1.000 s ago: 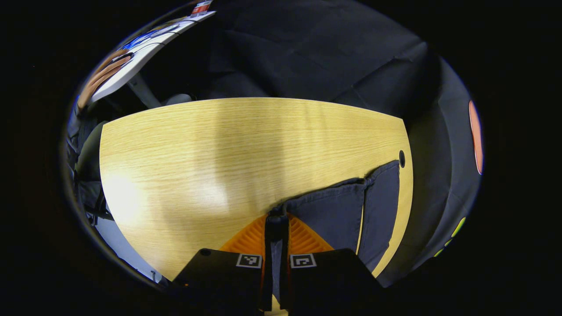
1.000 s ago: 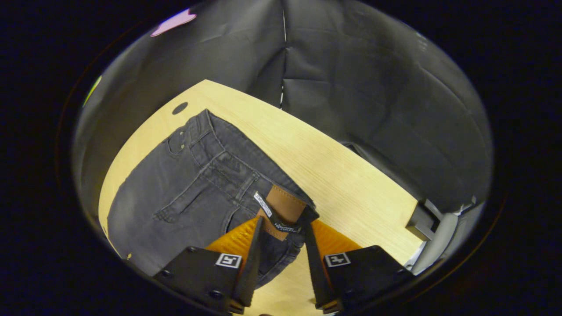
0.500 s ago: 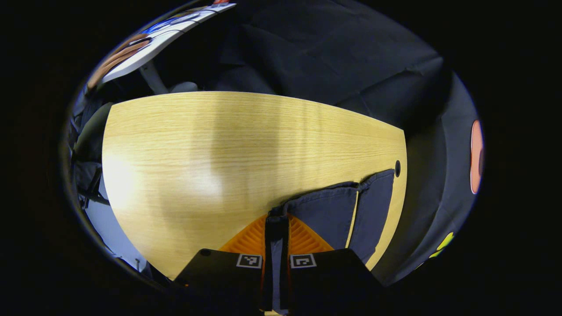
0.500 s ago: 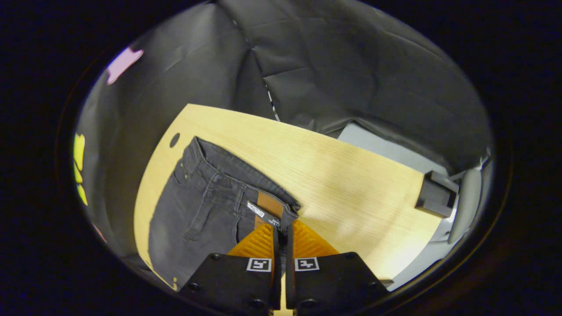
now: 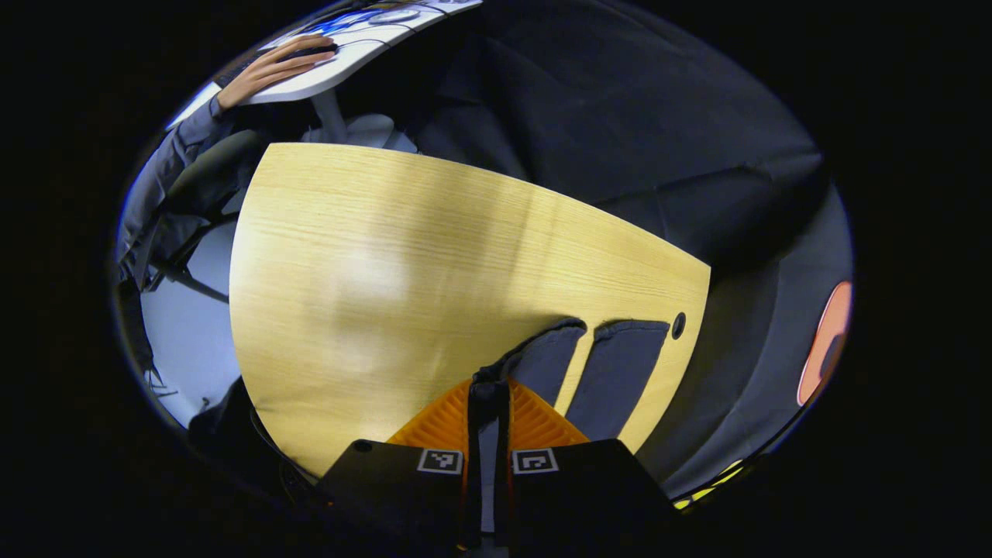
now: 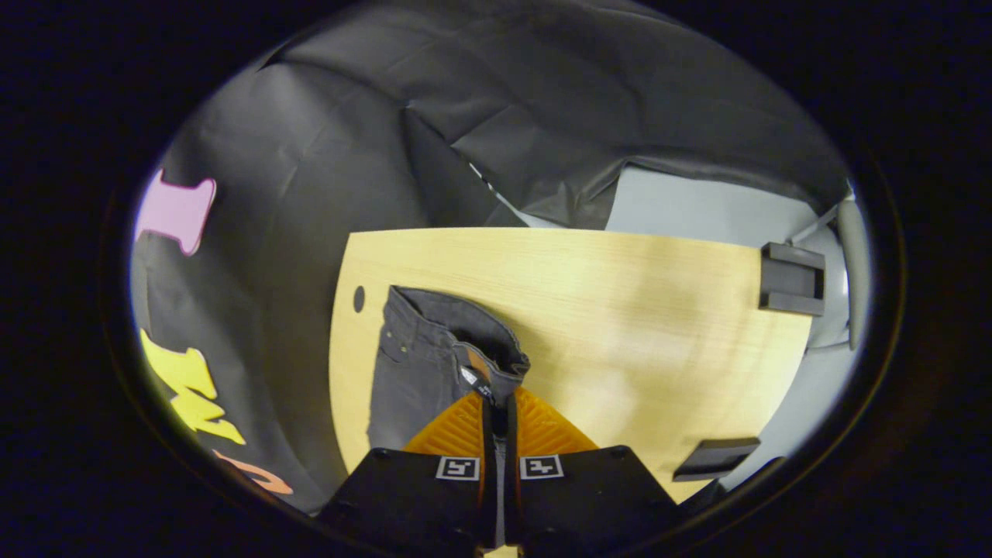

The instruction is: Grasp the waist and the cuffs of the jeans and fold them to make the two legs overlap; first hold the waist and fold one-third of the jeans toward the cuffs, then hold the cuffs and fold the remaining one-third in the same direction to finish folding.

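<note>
over the wooden table [image 6: 620,310], both of my grippers pinch the jeans [image 6: 411,372] and lift one side.

largest first: the table is bare wood apart from the jeans, which lie by the edge with the small round hole [image 6: 359,298]. my right gripper [image 6: 500,403] has its fingers closed tight on the waist [image 6: 496,360], raised off the wood. my left gripper [image 5: 490,395] is closed just as tight on the near cuff [image 5: 542,353]; the other cuff [image 5: 620,360] lies flat beside it, a strip of table between them. judgement: the legs do not yet overlap, so the lengthwise fold is only begun. both thirds folds are left.
</note>
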Demonstrator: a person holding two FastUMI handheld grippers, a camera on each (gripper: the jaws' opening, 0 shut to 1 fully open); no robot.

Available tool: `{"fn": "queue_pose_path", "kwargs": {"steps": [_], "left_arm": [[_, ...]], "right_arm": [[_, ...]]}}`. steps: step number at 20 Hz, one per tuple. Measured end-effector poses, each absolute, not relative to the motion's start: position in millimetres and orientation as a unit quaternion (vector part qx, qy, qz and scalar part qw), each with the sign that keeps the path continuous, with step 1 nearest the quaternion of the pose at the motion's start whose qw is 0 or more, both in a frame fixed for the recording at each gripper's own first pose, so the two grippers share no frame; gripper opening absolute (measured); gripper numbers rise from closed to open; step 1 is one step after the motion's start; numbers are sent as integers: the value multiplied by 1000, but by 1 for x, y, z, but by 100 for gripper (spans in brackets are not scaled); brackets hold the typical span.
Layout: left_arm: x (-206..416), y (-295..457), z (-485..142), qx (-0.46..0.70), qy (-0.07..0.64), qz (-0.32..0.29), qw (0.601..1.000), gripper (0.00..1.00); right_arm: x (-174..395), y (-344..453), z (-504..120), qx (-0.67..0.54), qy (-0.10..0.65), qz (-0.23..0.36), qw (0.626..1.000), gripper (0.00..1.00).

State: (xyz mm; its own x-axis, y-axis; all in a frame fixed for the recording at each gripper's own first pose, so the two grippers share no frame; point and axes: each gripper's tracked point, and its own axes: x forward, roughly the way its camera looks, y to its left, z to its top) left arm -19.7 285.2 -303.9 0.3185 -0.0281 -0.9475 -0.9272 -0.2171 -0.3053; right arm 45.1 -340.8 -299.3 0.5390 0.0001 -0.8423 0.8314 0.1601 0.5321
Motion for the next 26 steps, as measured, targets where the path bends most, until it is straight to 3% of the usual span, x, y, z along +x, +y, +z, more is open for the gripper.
{"fn": "queue_pose_path", "kwargs": {"steps": [6,11,12,19,20,21,24,26], "left_arm": [[26,293,-261,-680,345,450,465,10],[76,313,-240,-697,323,447,458,10],[86,313,-240,-700,321,446,455,10],[165,321,-256,-695,328,459,446,9],[178,322,-263,-693,331,462,445,10],[189,322,-269,-688,334,466,444,10],[220,319,-298,-677,352,470,444,10],[243,316,-322,-669,368,464,448,10]], "right_arm": [[113,-328,-240,631,329,-272,647,4],[166,-333,-217,641,316,-257,650,4],[176,-333,-218,643,317,-258,648,0],[246,-340,-237,657,318,-268,629,4],[256,-343,-243,659,316,-272,626,0],[266,-345,-249,660,316,-276,623,4],[300,-341,-271,656,327,-276,622,0],[315,-337,-287,648,333,-280,625,4]]}}
